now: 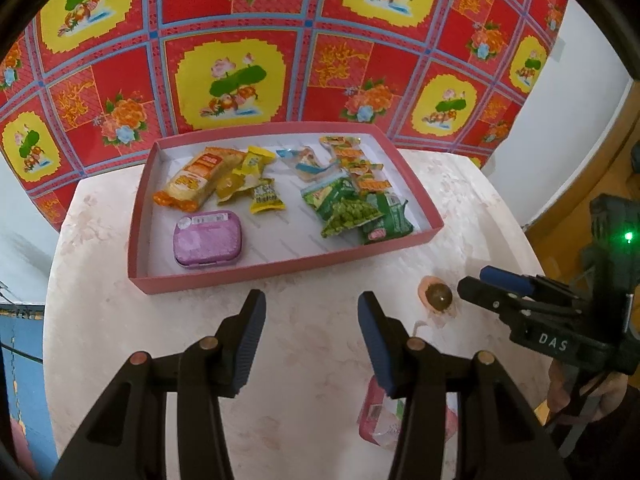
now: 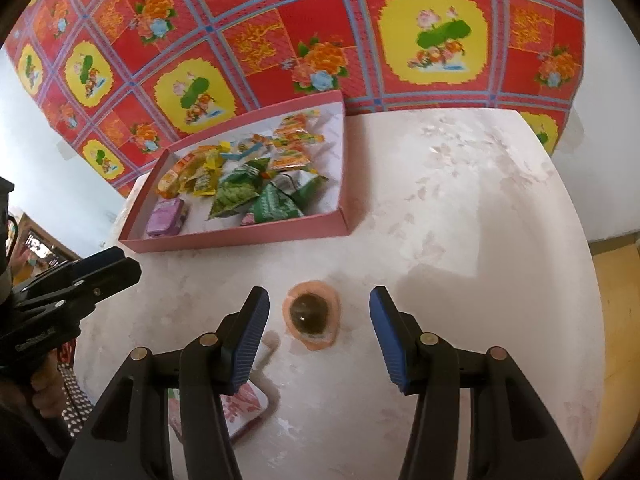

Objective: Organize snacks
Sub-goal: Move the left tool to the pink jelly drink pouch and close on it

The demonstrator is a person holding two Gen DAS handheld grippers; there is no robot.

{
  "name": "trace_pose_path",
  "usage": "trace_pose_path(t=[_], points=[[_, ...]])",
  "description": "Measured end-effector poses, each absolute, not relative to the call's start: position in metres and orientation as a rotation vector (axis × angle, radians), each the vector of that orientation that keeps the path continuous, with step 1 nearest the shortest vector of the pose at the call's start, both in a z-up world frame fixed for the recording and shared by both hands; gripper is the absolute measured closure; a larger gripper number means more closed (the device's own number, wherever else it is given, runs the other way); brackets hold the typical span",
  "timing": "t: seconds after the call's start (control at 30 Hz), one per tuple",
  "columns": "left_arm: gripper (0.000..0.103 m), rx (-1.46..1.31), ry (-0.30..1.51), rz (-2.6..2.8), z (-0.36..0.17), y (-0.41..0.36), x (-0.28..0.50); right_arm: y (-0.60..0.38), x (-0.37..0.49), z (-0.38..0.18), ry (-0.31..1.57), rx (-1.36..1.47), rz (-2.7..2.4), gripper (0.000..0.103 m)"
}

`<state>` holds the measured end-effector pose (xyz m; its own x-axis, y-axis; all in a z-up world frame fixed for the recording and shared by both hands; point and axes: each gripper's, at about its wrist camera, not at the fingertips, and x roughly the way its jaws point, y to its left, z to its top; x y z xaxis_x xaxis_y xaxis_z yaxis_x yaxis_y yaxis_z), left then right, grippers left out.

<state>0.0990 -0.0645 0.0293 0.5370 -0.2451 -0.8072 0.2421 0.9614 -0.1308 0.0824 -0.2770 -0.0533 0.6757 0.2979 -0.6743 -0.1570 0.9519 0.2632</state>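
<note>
A pink tray on the pale marbled table holds orange, yellow and green snack packets and a purple tin. A dark round sweet in a clear peach wrapper lies on the table in front of the tray. My right gripper is open, its fingers on either side of the sweet, not touching it; it also shows in the left wrist view. My left gripper is open and empty above bare table; in the right wrist view it stands at the left. A pink packet lies near the front, partly hidden by fingers.
A red, yellow and blue flowered cloth hangs behind the table. The table edge curves off at left and right, with wooden floor to the right. The person's hand holds the right gripper's handle.
</note>
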Motion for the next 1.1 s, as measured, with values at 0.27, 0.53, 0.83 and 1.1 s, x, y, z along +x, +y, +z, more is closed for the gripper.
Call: trace_pose_path(t=[0.27,0.53,0.83,1.1], points=[[0.052,-0.033,1.004,-0.324,0.021,-0.066,0.093,-0.282,0.08,-0.062,0.807,0.206,0.239,0.049],[0.052,-0.046,1.057,-0.411,0.015,-0.08,0.08,-0.284,0.075,-0.064,0.812,0.205,0.226,0.049],[0.044,0.017,1.088,-0.519,0.012,-0.107,0.06,-0.291,0.063,-0.064,0.807,0.217,0.208,0.049],[0.039,0.106,1.147,-0.566,-0.008,-0.129,0.056,-0.301,0.057,-0.073,0.825,0.237,0.182,0.049]])
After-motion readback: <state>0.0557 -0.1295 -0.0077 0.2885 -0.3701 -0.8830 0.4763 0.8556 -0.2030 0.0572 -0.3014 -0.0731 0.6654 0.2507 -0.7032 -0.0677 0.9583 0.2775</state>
